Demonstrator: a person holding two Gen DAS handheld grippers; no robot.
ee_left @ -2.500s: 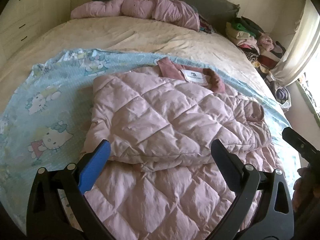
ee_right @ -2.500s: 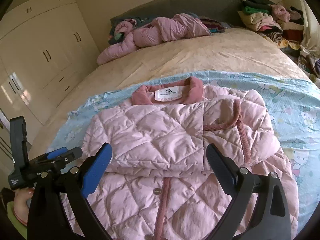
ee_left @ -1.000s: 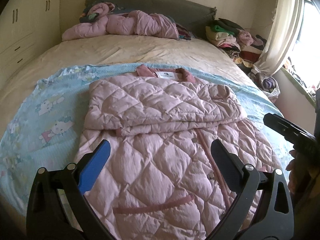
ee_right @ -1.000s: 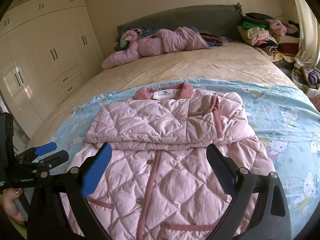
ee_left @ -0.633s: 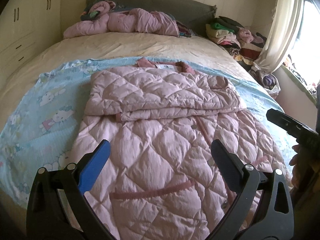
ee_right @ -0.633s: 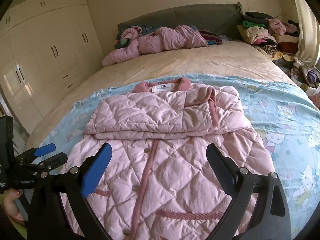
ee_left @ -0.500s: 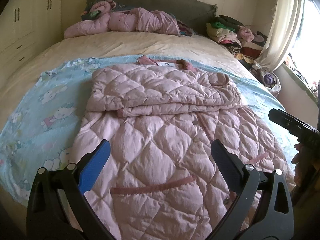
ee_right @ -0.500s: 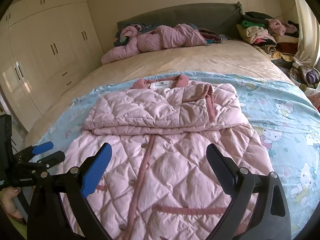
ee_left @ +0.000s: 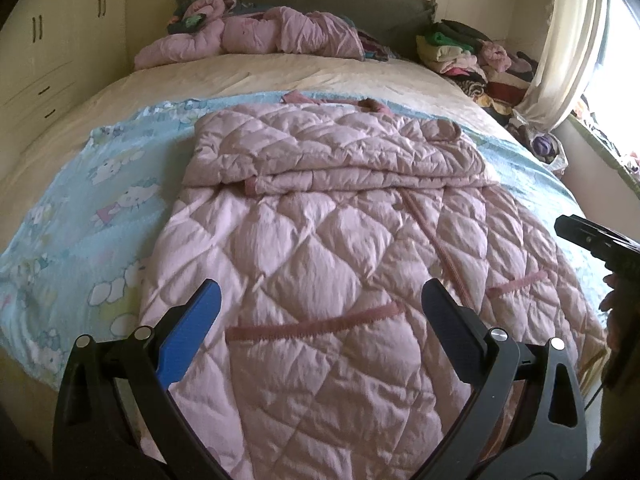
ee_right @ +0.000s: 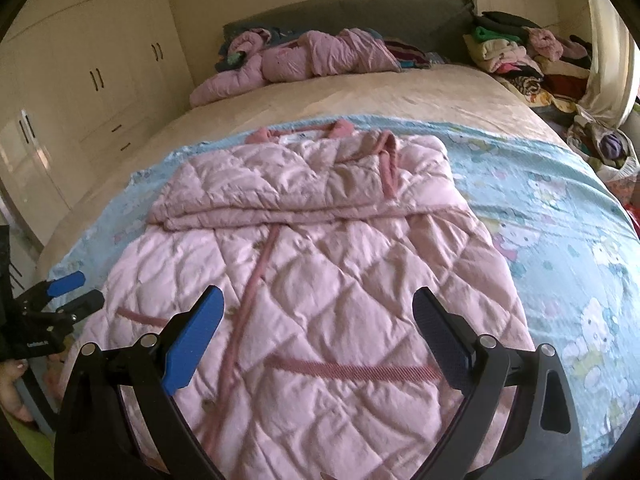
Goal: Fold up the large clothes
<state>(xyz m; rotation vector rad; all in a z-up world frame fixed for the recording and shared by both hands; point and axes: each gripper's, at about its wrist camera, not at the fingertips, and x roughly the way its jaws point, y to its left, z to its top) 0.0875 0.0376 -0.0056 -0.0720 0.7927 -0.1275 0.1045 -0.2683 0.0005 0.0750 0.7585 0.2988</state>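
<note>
- Quilted pink coat (ee_left: 320, 248): centre of frame, flat on the blue sheet (ee_left: 92, 208), sleeves folded across the chest.
- Left tongs (ee_left: 320, 304), right tongs (ee_right: 318, 306): both spread wide, empty, above the hem.
- Advice: grip both hem corners evenly and lift together toward the collar.

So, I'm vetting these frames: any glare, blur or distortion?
Left wrist: window blown out at right, coat sharp, bed edges bowed by fisheye. Right wrist: softer, slight blur on coat, no glare, dark corners.
</note>
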